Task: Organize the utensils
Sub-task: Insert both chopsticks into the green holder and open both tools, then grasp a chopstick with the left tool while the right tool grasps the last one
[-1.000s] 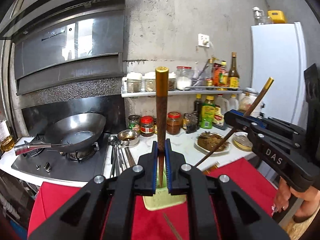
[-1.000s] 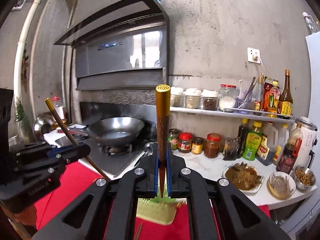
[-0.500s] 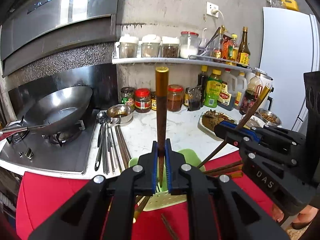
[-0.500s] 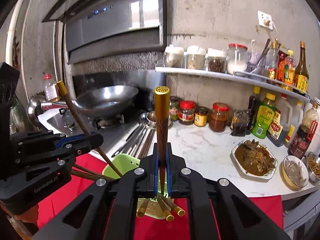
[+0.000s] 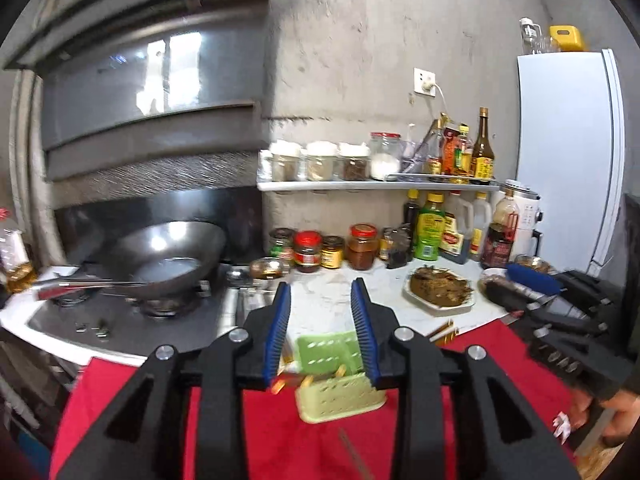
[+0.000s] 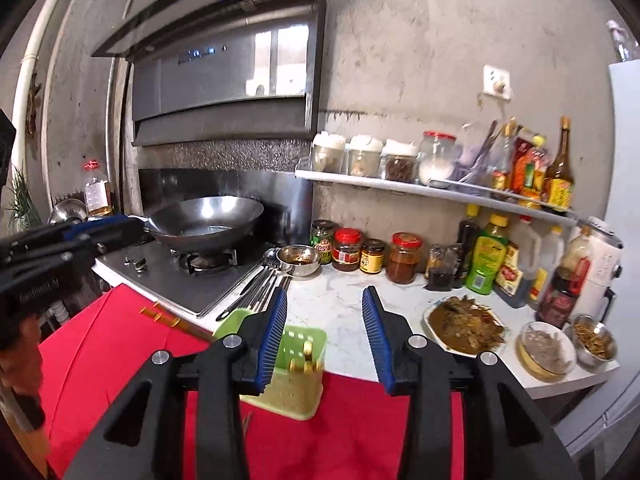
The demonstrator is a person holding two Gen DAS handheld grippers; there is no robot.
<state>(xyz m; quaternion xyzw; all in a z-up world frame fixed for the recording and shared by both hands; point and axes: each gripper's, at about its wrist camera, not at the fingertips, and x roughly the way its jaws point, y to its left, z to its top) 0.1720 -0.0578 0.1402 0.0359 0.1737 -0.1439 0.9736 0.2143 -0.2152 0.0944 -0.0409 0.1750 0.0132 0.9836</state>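
My left gripper (image 5: 321, 286) hangs over the red cloth (image 5: 140, 392). Its jaws are opening and nothing is between the blue pads. Below it stands the pale green utensil holder (image 5: 340, 388) with gold chopstick ends (image 5: 341, 371) showing inside. My right gripper (image 6: 326, 291) is also opening with nothing between its pads, just above the same holder (image 6: 298, 384), where gold chopstick ends (image 6: 307, 350) show. More chopsticks (image 6: 172, 318) lie on the cloth beside the holder. Each gripper appears at the edge of the other's view: the right gripper (image 5: 524, 280) and the left gripper (image 6: 100, 232).
A wok (image 6: 206, 220) sits on the stove at the left. Metal spoons (image 6: 256, 282) lie on the white counter by a small steel bowl (image 6: 299, 258). Jars, sauce bottles, a plate of food (image 6: 466, 326) and bowls line the counter. A fridge (image 5: 568, 152) stands right.
Both grippers held an upright gold-tipped chopstick and dipped toward the holder. Now both jaws have opened, the chopsticks are out of them, and the views have tilted back up.
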